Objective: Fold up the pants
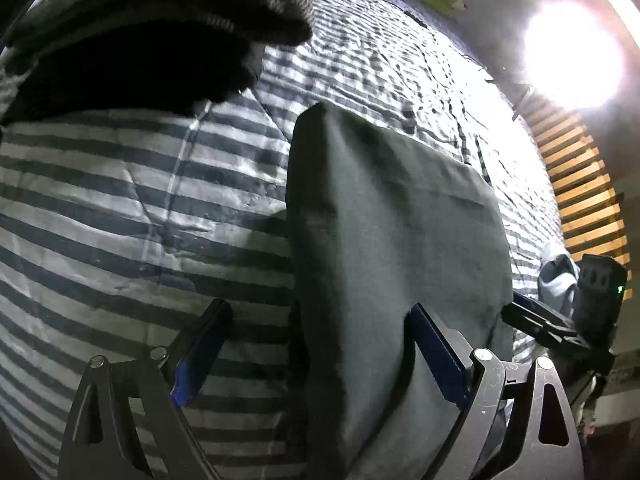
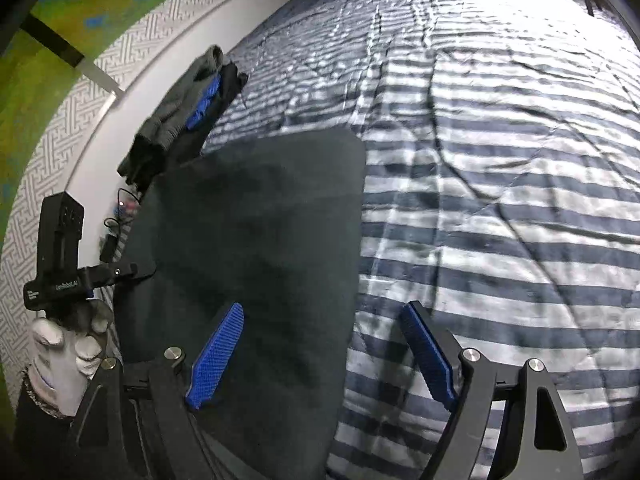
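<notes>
Dark grey pants (image 1: 384,216) lie folded into a flat rectangle on the striped bed cover (image 1: 120,208). My left gripper (image 1: 320,356) is open just above them: its right finger is over the cloth, its left finger over the cover, and the pants' left edge runs between them. In the right wrist view the same pants (image 2: 248,240) fill the left middle. My right gripper (image 2: 322,356) is open too, straddling their right edge, with the left finger over the cloth. Nothing is pinched in either gripper.
A heap of dark clothes (image 2: 180,108) with a blue patch sits at the bed's far left edge, looming black (image 1: 160,40) in the left wrist view. A gloved hand (image 2: 68,352) holds the left gripper. A bright lamp (image 1: 572,56) and wooden slats (image 1: 580,184) are at the right.
</notes>
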